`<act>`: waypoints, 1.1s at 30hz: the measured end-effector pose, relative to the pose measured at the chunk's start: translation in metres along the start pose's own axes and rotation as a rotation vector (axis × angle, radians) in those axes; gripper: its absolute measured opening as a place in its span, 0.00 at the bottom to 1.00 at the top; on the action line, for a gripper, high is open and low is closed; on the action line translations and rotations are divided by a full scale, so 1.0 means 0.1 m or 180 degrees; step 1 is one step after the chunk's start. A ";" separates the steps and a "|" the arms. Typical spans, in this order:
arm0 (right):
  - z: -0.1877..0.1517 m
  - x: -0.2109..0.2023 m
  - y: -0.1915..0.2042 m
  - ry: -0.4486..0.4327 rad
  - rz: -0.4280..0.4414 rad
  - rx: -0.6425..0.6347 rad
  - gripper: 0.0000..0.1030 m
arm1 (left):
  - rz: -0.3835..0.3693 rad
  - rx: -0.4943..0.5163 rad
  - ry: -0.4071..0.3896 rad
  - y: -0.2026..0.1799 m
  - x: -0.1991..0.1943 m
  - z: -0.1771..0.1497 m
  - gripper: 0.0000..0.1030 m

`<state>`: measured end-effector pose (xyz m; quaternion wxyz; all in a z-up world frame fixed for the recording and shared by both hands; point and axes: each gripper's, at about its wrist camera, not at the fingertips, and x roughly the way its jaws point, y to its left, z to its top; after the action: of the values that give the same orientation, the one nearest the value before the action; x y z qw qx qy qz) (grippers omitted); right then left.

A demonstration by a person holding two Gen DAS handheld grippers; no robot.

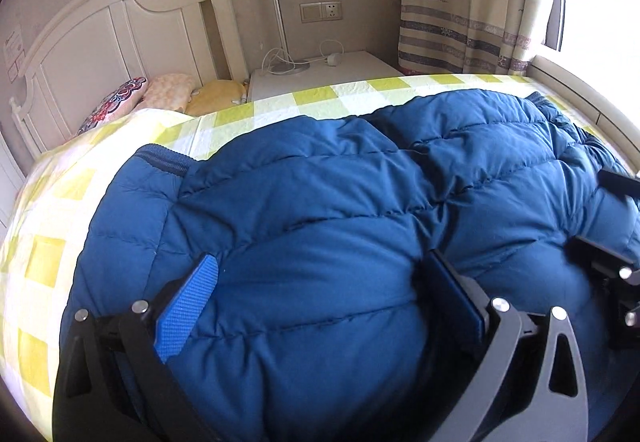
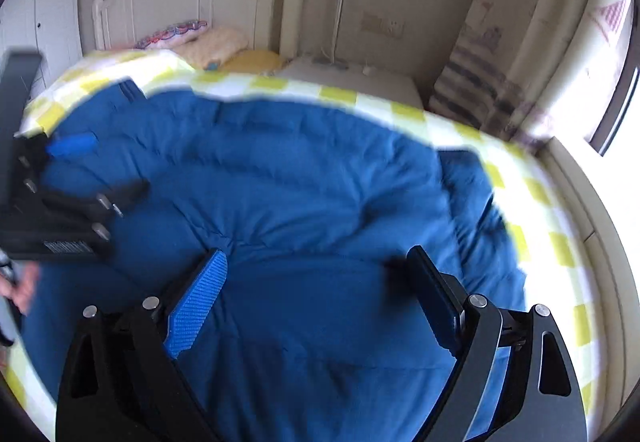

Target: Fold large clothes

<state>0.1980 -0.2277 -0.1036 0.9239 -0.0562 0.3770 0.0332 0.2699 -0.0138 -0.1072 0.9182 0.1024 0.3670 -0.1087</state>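
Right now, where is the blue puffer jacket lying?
The blue puffer jacket lies spread on the yellow-checked bedsheet, filling the lower part of both wrist views, with the pillows and white headboard beyond its far left.

**Jacket on the bed**

The jacket [image 1: 320,210] lies on the bed [image 1: 264,110]. Pillows [image 1: 168,90] sit at its head, against the headboard [image 1: 100,26]. The nightstand [image 1: 340,70] stands beside the bed, holding a lamp [image 1: 280,22]. The curtain [image 1: 460,2] hangs right of it.

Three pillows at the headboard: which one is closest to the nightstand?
The plain yellow pillow, right beside the nightstand; the pale orange one and the floral one lie further left.
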 end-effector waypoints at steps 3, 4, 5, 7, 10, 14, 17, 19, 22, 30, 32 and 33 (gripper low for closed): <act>0.00 0.02 -0.13 0.0048 0.0157 0.0172 0.82 | 0.0031 0.0016 -0.0001 -0.01 0.00 0.00 0.98; 0.00 0.02 -0.13 0.0049 0.0133 0.0146 0.82 | 0.0037 0.0021 -0.0001 -0.01 0.00 0.00 0.98; 0.00 0.01 -0.12 0.0037 0.0097 0.0124 0.82 | 0.0036 0.0020 0.0000 -0.01 0.00 0.00 0.98; 0.00 0.01 -0.12 0.0027 0.0093 0.0127 0.83 | 0.0040 0.0021 -0.0001 -0.02 -0.01 0.00 0.98; -0.01 0.00 -0.09 0.0018 0.0101 0.0138 0.83 | 0.0057 0.0035 0.0000 -0.02 0.00 -0.01 0.98; 0.02 0.00 -0.06 0.0052 0.0025 0.0160 0.83 | 0.0163 -0.0035 0.0049 0.00 -0.07 0.02 0.98; 0.05 -0.25 0.06 -0.0128 0.0173 0.0158 0.83 | 0.0322 -0.0187 -0.0127 0.04 -0.30 -0.03 0.98; 0.06 -0.33 0.22 -0.0200 0.0239 -0.0048 0.83 | 0.0370 -0.0195 -0.0152 0.06 -0.34 -0.09 0.98; 0.00 -0.09 0.44 -0.0027 0.0169 -0.0315 0.84 | 0.0313 -0.0223 -0.0017 0.10 -0.19 -0.17 0.98; 0.01 -0.19 0.11 -0.0041 0.0195 0.0002 0.83 | 0.0370 -0.0215 -0.0092 0.23 -0.34 -0.18 0.98; -0.02 -0.22 -0.19 -0.0077 -0.0015 0.0202 0.84 | 0.0406 -0.0282 -0.0221 0.42 -0.43 -0.20 0.98; -0.05 -0.19 -0.37 -0.0053 -0.0150 0.0342 0.85 | 0.0508 -0.0337 -0.0215 0.51 -0.43 -0.20 0.98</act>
<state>0.1846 -0.2659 -0.0911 0.9292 -0.0151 0.3691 -0.0084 0.2406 0.0454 -0.0862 0.9399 0.0790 0.3318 -0.0190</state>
